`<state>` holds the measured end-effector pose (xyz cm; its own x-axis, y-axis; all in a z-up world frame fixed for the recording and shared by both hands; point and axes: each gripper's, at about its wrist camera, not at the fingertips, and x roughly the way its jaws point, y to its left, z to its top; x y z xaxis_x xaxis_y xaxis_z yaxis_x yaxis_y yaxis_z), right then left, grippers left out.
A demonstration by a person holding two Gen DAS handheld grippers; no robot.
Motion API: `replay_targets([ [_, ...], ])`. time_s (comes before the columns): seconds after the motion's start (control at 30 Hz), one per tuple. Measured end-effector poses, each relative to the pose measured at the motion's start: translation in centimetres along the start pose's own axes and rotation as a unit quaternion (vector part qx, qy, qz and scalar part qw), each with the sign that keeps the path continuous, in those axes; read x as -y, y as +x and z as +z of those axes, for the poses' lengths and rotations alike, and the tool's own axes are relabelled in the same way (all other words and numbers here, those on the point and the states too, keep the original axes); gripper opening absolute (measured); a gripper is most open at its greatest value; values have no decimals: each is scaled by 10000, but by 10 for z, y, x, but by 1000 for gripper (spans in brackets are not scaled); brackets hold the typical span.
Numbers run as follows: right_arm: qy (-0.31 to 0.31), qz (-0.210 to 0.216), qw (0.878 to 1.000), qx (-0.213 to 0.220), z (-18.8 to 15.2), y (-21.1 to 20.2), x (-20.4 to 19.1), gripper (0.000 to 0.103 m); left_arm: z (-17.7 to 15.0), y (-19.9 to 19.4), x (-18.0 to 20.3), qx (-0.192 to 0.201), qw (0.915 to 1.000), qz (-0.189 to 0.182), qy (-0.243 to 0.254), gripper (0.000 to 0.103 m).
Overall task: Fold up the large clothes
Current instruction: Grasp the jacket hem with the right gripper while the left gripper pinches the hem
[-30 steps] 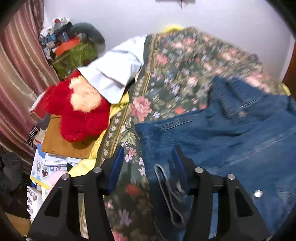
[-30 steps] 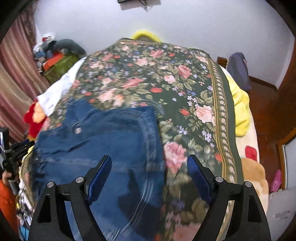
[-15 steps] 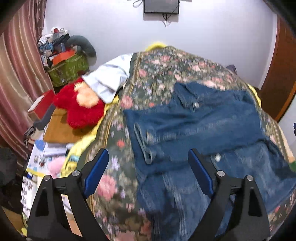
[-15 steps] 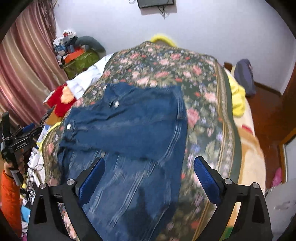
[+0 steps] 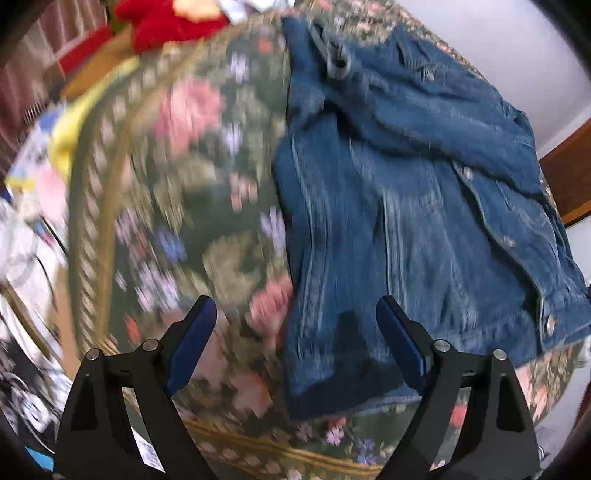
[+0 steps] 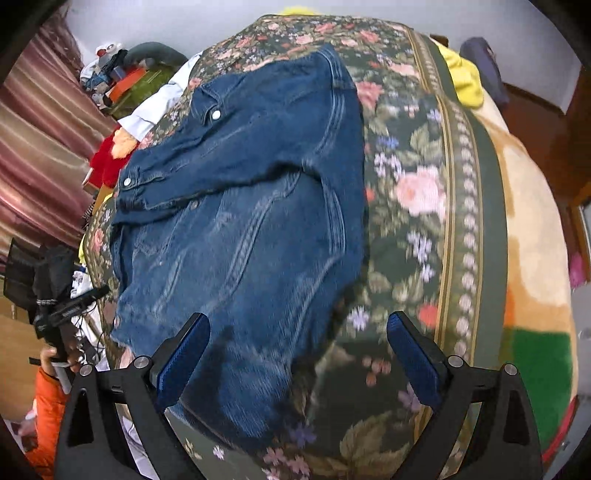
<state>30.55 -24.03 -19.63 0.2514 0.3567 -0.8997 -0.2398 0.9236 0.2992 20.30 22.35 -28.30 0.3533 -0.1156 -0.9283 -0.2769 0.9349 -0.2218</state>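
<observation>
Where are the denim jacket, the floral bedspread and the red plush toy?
denim jacket (image 6: pixel 251 229), right wrist view, on the middle of its back panel.
floral bedspread (image 6: pixel 417 192), right wrist view, on a pink rose right of the jacket.
red plush toy (image 5: pixel 162 26), left wrist view, on its blurred red fur.

A bed covered in a dark green floral bedspread (image 6: pixel 417 192) fills the room beneath a pale wall (image 6: pixel 207 22). Striped maroon curtains (image 6: pixel 40 140) hang at left beside piled clutter (image 6: pixel 122 79); a red plush toy (image 6: pixel 107 162) lies nearby. Wooden flooring (image 6: pixel 532 122) shows at far right.
</observation>
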Motion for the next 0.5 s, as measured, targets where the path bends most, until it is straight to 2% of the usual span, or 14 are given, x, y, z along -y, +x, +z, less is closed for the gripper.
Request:
replay_targets([
  [0.13, 65, 177, 9998, -5, -12, -4, 2, 88, -20, 15, -3, -238, 9989, -323, -252, 89],
  [0.2, 82, 350, 9993, -87, -17, -4, 1, 74, -29, 22, -4, -337, 9974, -483, -425, 88],
  [0.27, 119, 482, 9987, -151, -19, -3, -1, 65, -35, 24, -5, -306, 9960, -602, -583, 84],
  [0.3, 117, 516, 9985, -136, -20, -3, -1, 59, -38, 25, -5, -293, 9952, -677, -635, 78],
  [0.33, 110, 589, 9982, -99, -21, -4, -2, 55, -40, 24, -5, -283, 9943, -786, -661, 68],
  [0.4, 139, 736, 9971, -100, -23, -3, -4, 39, -43, 22, -2, -319, 9917, -1049, -674, 55],
  [0.47, 171, 831, 9963, -97, -23, -1, -7, 32, -42, 17, 3, -256, 9942, -904, -529, 47],
  [0.5, 141, 823, 9965, -69, -22, 0, -9, 29, -42, 14, 7, -222, 9956, -811, -422, 38],
])
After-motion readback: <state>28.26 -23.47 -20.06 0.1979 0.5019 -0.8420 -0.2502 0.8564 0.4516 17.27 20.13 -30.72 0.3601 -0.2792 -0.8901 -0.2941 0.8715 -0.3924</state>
